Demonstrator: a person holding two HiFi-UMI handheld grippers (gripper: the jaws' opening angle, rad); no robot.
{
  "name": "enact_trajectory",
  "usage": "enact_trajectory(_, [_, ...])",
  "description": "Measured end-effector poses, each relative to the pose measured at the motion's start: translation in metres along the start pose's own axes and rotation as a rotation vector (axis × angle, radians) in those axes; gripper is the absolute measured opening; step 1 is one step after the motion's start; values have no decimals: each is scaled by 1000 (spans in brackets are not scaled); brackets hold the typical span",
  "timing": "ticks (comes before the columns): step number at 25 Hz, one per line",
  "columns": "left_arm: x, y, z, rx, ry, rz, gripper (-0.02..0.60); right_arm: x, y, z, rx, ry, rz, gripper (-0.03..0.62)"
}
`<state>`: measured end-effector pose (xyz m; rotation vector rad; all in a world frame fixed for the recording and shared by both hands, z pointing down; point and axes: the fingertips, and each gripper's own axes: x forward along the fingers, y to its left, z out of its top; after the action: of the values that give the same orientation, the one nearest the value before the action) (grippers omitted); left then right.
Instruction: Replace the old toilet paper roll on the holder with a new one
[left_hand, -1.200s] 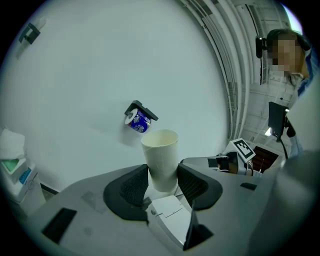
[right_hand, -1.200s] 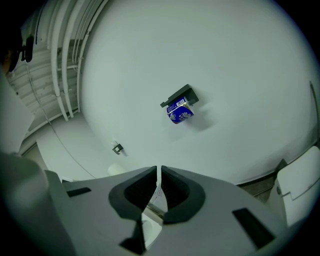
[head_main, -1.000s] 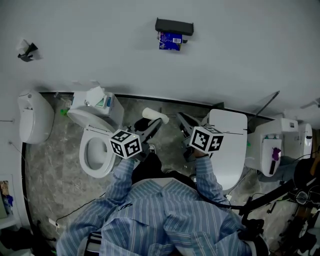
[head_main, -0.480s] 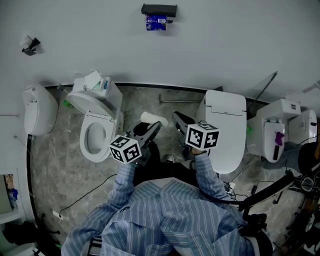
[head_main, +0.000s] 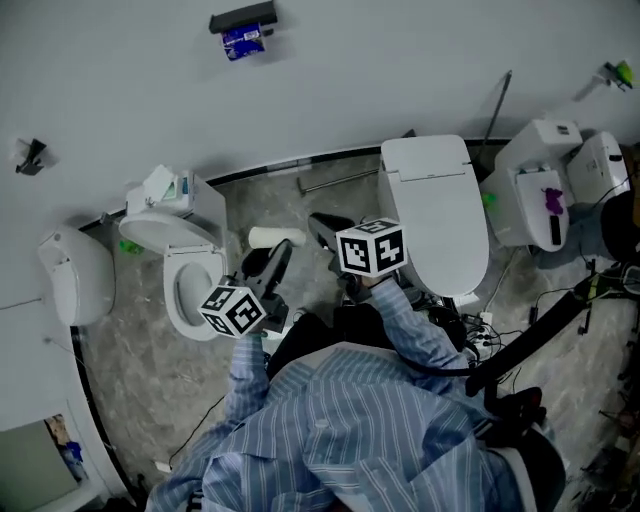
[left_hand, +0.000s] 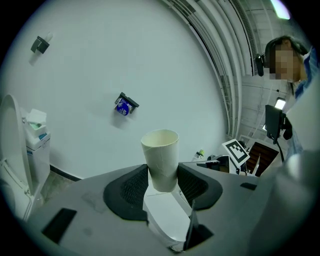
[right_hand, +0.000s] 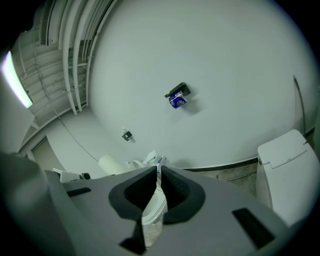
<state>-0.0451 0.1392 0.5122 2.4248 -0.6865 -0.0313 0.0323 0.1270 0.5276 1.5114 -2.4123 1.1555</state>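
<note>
1. Left gripper (head_main: 277, 256), in the head view, is clamped on a pale toilet paper roll (head_main: 275, 238) lying crosswise at its tips. The right gripper (head_main: 318, 222) is just beside it, with its jaws together and empty. An open toilet (head_main: 190, 300) stands to the left of the pair and a closed toilet (head_main: 435, 200) to the right. The holder (head_main: 243, 17) is well apart from them, up the white wall (head_main: 400, 70), with a blue pack (head_main: 243, 41) under it.
2. In the left gripper view, the left gripper (left_hand: 162, 182) has both pads pressed on the toilet paper roll (left_hand: 160, 150), which stands upright with its hollow end up and hides part of the wall ahead. The holder (left_hand: 128, 100) shows up and to the left of the roll. The right gripper's marker cube (left_hand: 236, 151) is to the right.
3. In the right gripper view, the right gripper (right_hand: 156, 175) has its jaws closed with nothing between them. The holder (right_hand: 178, 91) is on the wall above the jaws. The toilet paper roll (right_hand: 111, 164) sits low to the left and the closed toilet (right_hand: 287, 160) to the right.
</note>
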Motion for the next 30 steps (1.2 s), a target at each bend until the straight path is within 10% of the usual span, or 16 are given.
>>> enact_trajectory(30, [-122,43,19,-3,-38,-46,187,35,105,-57,-25,1,-75,31])
